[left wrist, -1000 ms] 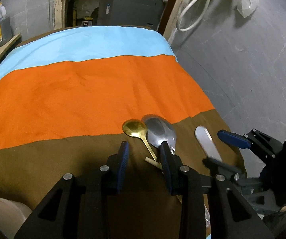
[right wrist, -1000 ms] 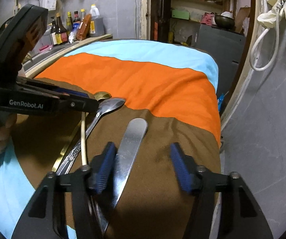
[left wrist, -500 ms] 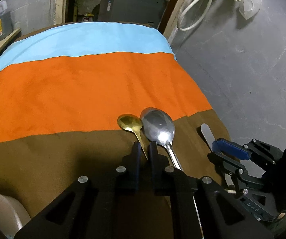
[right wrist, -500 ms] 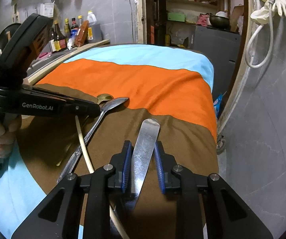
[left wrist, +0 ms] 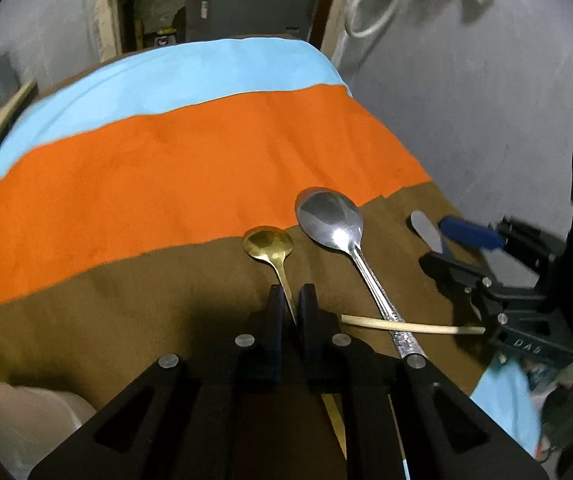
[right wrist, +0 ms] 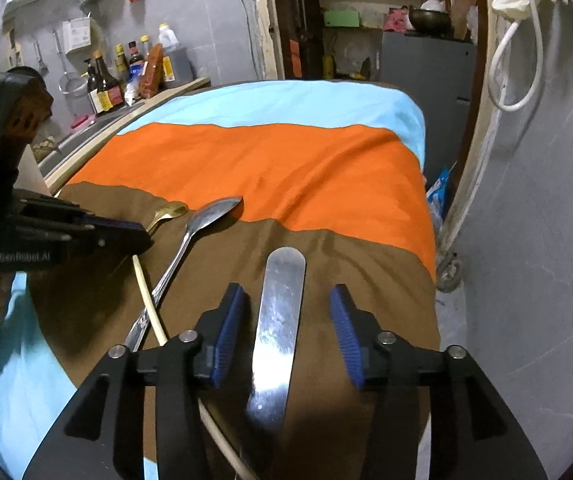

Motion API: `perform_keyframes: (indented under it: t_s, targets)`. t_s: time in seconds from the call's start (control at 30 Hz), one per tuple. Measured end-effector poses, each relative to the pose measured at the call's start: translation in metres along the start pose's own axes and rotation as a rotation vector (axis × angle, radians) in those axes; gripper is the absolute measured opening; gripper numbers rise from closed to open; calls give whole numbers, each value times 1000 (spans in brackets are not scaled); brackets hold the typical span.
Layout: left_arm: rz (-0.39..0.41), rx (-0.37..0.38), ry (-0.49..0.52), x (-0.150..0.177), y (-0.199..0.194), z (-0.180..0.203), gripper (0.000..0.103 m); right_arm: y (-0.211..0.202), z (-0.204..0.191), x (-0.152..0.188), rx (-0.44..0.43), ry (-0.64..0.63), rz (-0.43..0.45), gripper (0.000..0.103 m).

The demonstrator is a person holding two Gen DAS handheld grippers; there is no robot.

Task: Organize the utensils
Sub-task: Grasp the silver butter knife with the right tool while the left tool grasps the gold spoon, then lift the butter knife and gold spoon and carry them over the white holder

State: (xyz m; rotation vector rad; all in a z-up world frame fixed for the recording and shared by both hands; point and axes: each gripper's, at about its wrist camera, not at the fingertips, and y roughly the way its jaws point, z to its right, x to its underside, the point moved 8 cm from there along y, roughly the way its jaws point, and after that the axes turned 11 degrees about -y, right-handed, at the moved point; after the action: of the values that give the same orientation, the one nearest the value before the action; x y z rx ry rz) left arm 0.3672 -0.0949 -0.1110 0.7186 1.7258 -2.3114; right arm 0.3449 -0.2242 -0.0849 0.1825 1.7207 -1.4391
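Left gripper (left wrist: 293,300): jaws pinch the gold spoon (left wrist: 272,249) handle. Right gripper (right wrist: 286,332): jaws spread around the knife (right wrist: 280,320), right of the silver spoon (left wrist: 336,226).

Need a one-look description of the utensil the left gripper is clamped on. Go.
Find the striped tablecloth and its near brown band. Three metal utensils lie there side by side: the gold spoon is the leftmost, its handle pinched in the left gripper. It is the only brass-coloured one, smaller than the silver spoon next to it.
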Motion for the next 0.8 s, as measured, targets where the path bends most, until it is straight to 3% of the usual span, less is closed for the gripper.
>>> perform_keyframes:
  t_s: [0.27, 0.37, 0.47, 0.53, 0.67, 0.8]
  targets:
    - [-3, -58, 69, -7, 13, -1, 11, 9, -1, -5, -12, -1, -27, 47]
    - [28, -71, 81, -6, 14, -1, 8, 8, -4, -5, -5, -15, -26, 41]
    - [77, -69, 83, -2, 12, -1, 5, 8, -5, -6, -7, -19, -28, 34]
    - [107, -64, 70, 0, 9, -2, 3, 7, -6, -8, -14, -15, -32, 18]
    - [186, -88, 84, 7, -6, -1, 1, 4, -9, -12, 2, -41, -36, 18]
    - [296, -91, 104, 15, -29, 4, 1, -11, -12, -16, -4, -15, 46, 18]
